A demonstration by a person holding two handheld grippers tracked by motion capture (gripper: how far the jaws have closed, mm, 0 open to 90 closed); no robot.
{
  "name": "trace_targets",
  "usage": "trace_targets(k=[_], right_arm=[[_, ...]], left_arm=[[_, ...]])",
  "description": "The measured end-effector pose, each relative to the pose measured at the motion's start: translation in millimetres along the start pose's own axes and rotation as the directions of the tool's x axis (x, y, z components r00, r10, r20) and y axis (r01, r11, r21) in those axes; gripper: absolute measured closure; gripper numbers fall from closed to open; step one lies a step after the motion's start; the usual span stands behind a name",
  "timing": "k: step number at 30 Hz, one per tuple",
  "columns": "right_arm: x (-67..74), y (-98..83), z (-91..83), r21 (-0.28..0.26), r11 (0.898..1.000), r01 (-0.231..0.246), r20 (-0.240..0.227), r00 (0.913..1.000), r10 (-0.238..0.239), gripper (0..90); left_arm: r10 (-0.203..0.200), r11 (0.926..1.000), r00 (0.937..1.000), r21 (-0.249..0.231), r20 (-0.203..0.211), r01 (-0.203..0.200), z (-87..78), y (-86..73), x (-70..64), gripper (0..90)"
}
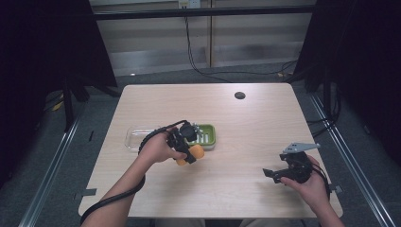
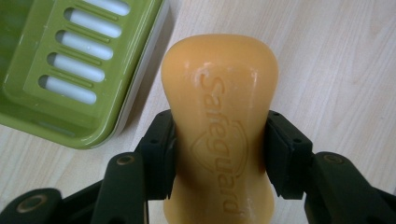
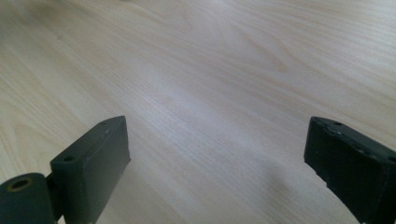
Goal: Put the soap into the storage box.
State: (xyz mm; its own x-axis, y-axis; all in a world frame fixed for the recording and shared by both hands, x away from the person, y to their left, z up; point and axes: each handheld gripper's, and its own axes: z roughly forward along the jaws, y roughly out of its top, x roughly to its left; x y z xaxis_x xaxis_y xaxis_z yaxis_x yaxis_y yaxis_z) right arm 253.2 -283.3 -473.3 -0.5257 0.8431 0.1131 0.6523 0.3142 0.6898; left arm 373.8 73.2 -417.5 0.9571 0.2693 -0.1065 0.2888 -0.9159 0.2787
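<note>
Pale wood desk (image 1: 227, 156) below, my left fingers (image 2: 159, 149) clamp the waisted soap (image 2: 219, 121) beside the green dish (image 2: 70, 79); it could slide forward out, while my right fingers (image 3: 93, 163) gape empty.

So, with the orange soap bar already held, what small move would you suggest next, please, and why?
Probably carry the waisted orange soap bar sideways over the green slotted soap dish. The left claw grips the bar at its narrow middle, the dish sits right beside it with nothing in it, and the right claw is open over bare wooden table.

left gripper (image 1: 193, 153) gripping orange soap (image 1: 194, 152), green dish (image 1: 206, 135)
</note>
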Motion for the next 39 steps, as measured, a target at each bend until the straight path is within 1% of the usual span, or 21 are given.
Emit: trace_targets(k=[1,3,5,6,7,9,10,14,15,16,18,19,21,23,24,25,32,33,34,37,39], right_arm=[[0.2,0.1,0.0,0.003,1.0,-0.003,-0.003,1.0,0.003,6.1],[0.4,0.1,0.0,0.008,1.0,-0.007,-0.001,1.0,0.007,5.8],[0.2,0.4,-0.2,0.003,1.0,-0.008,-0.002,1.0,0.008,5.8],[-0.2,0.5,-0.6,0.002,1.0,-0.005,-0.004,1.0,0.005,5.6],[-0.4,0.6,-0.8,-0.003,1.0,-0.008,-0.004,1.0,0.008,5.4],[-1.2,0.6,-1.1,-0.005,1.0,-0.009,-0.008,0.9999,0.009,4.7],[-1.2,0.6,-1.3,-0.004,1.0,-0.013,-0.006,0.9999,0.013,4.4],[-1.4,0.4,-1.1,-0.005,1.0,-0.013,-0.016,0.9998,0.013,3.1],[-1.3,0.5,-1.2,-0.007,1.0,-0.01,-0.014,0.9999,0.009,2.7],[-1.2,0.6,-1.3,-0.005,1.0,-0.011,-0.015,0.9998,0.011,2.7],[-1.3,0.4,-1.2,-0.005,1.0,-0.01,-0.018,0.9998,0.01,2.4],[-1.2,0.4,-1.1,-0.003,1.0,-0.011,-0.021,0.9997,0.011,2.4],[-1.5,0.2,-0.8,-0.006,1.0,-0.006,-0.021,0.9998,0.006,2.3],[-1.4,0.4,-0.8,-0.002,1.0,-0.004,-0.023,0.9997,0.004,2.3],[-1.2,0.3,-0.9,-0.002,1.0,-0.006,-0.023,0.9997,0.006,2.3],[-1.1,0.3,-0.9,-0.003,1.0,-0.006,-0.024,0.9997,0.006,2.3],[-0.4,0.2,-0.3,0.002,1.0,-0.009,-0.027,0.9996,0.01,2.3],[-0.6,0.2,-0.1,0.002,1.0,-0.013,-0.03,0.9995,0.013,2.3],[-0.6,0.1,0.1,0.004,1.0,-0.012,-0.03,0.9995,0.012,2.3],[-0.5,0.2,-0.2,0.003,1.0,-0.013,-0.031,0.9994,0.013,2.3],[-0.2,0.5,-0.6,0.001,1.0,-0.015,-0.032,0.9994,0.015,2.1]], left_arm=[[0.003,1.0,1.0,0.001,0.009,-0.003,-0.4,0.6,0.6,50.0],[-0.006,1.0,0.9999,-0.002,0.01,0.006,-1.3,1.5,0.7,50.0],[-0.004,1.0,1.0,-0.007,0.009,0.004,-2.3,2.3,1.4,50.0],[0.0,1.0,0.9999,0.001,0.013,0.0,-3.6,3.0,2.2,50.0],[-0.007,1.0,0.9999,-0.006,0.01,0.007,-3.7,3.2,1.8,50.0],[-0.002,1.0,1.0,-0.008,0.009,0.002,-4.9,3.9,2.9,50.0],[-0.008,0.9999,0.9999,-0.006,0.012,0.008,-5.5,4.5,2.8,50.0],[-0.006,1.0,1.0,-0.004,0.004,0.006,-6.5,6.0,3.6,50.0],[-0.003,1.0,0.9999,0.006,0.013,0.002,-8.2,7.4,5.0,50.0],[-0.007,1.0,1.0,-0.003,0.002,0.007,-7.9,7.6,4.8,50.0],[-0.006,1.0,0.9999,0.004,0.012,0.006,-9.5,9.0,6.4,50.0],[-0.012,0.9999,0.9999,-0.003,0.003,0.012,-9.1,9.3,5.9,50.0],[-0.006,1.0,1.0,0.002,-0.006,0.006,-9.8,10.6,6.9,50.0],[-0.01,0.9999,0.9999,-0.001,-0.004,0.01,-10.4,11.6,7.9,50.0],[-0.006,1.0,1.0,0.006,0.005,0.006,-11.4,12.3,8.9,50.0],[-0.013,0.9999,0.9999,-0.007,-0.005,0.013,-10.9,12.5,9.0,50.0],[-0.008,0.9999,1.0,0.007,-0.005,0.008,-12.7,15.9,11.4,50.0],[-0.018,0.9998,0.9998,0.003,-0.01,0.018,-11.9,16.0,11.1,50.0],[-0.013,0.9999,0.9999,0.01,-0.011,0.013,-12.2,16.5,12.0,50.0],[-0.011,0.9999,0.9999,0.01,-0.001,0.011,-13.1,17.2,13.9,50.0],[-0.009,0.9999,1.0,0.009,-0.003,0.009,-13.1,17.3,13.8,50.0]])
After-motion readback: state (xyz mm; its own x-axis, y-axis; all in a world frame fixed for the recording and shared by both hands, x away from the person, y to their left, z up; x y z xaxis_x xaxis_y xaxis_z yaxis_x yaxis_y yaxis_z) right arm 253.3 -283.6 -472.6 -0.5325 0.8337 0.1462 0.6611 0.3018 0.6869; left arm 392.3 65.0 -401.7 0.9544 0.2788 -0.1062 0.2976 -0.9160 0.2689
